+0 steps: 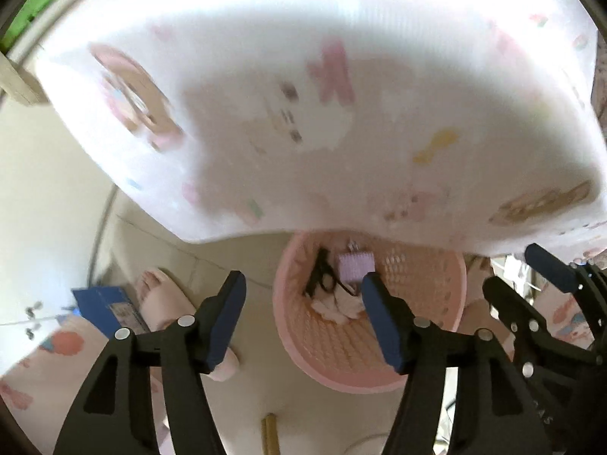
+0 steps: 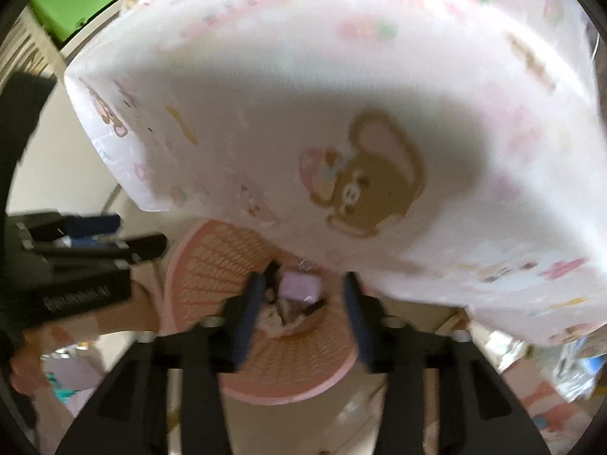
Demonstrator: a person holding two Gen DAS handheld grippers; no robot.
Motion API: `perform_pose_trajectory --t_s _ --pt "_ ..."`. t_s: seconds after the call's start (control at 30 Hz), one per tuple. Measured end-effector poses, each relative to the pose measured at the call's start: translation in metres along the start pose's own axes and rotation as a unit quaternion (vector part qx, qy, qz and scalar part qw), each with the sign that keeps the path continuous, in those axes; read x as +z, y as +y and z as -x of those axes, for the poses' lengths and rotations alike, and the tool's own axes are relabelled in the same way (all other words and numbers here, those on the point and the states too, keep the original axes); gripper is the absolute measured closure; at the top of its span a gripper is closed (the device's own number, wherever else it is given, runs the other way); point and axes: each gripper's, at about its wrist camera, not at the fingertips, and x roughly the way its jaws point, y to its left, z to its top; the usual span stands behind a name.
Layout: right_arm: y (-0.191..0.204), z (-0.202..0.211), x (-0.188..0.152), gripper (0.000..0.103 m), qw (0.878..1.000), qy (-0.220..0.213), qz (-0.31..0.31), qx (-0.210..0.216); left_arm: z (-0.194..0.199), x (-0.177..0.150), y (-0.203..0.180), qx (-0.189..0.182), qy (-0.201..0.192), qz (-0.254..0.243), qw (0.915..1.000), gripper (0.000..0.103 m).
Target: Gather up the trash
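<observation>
A: Left wrist view: the left tongs [image 1: 303,316] point steeply down with jaws parted and nothing between the blue pads. Confirm?

B: Confirmed. Through the gap the pale floor [image 1: 246,265] and the pink basket [image 1: 436,322] are visible. No pad touches anything.

A: Location of the trash?

B: Inside the pink basket, at its bottom: a small lilac block [image 1: 358,267], a dark tangled item [image 1: 322,280] just beside it, and crumpled pale scraps [image 1: 337,309] below these. The kind of each item cannot be determined; the frame is blurred.

A: What fills the upper part of the view?

B: The table [image 1: 303,94], covered by a white cloth with cartoon prints. Its edge overhangs the far rim of the basket. A slippered foot [image 1: 163,295] stands on the floor left of the basket.

A: State of the right tongs [image 2: 301,320]?

B: Released as well. In the right wrist view both pads stand apart directly above the basket opening, with the lilac block seen between them far below, not gripped.

A: Relation of the two tools?

B: Side by side. The left tool appears at the left edge of the right wrist view; the right tool appears at the right edge of the left wrist view
</observation>
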Motion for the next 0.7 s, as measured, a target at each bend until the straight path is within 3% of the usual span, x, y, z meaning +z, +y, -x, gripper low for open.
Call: perform_pose_trajectory --t_s 0.2,0.37,0.53,0.7 --pt "-0.005 0.043 0.004 0.044 0.998 -0.047 -0.024 0.024 0.041 0.0 0.006 0.006 -0.064 -0.007 0.9979 0.033" --pt "-0.013 0.081 0.002 0.036 0.995 -0.094 -0.034 0.025 0.071 -0.006 0.007 0.001 -0.101 -0.014 0.9948 0.027" --pt "-0.021 0.108 -0.005 0.031 0.99 -0.127 -0.057 0.016 0.096 -0.013 0.003 0.031 -0.149 -0.014 0.9882 0.005" --pt "-0.03 0.122 -0.007 0.031 0.988 -0.135 -0.074 0.01 0.107 -0.013 0.008 0.004 -0.173 0.006 0.9849 0.002"
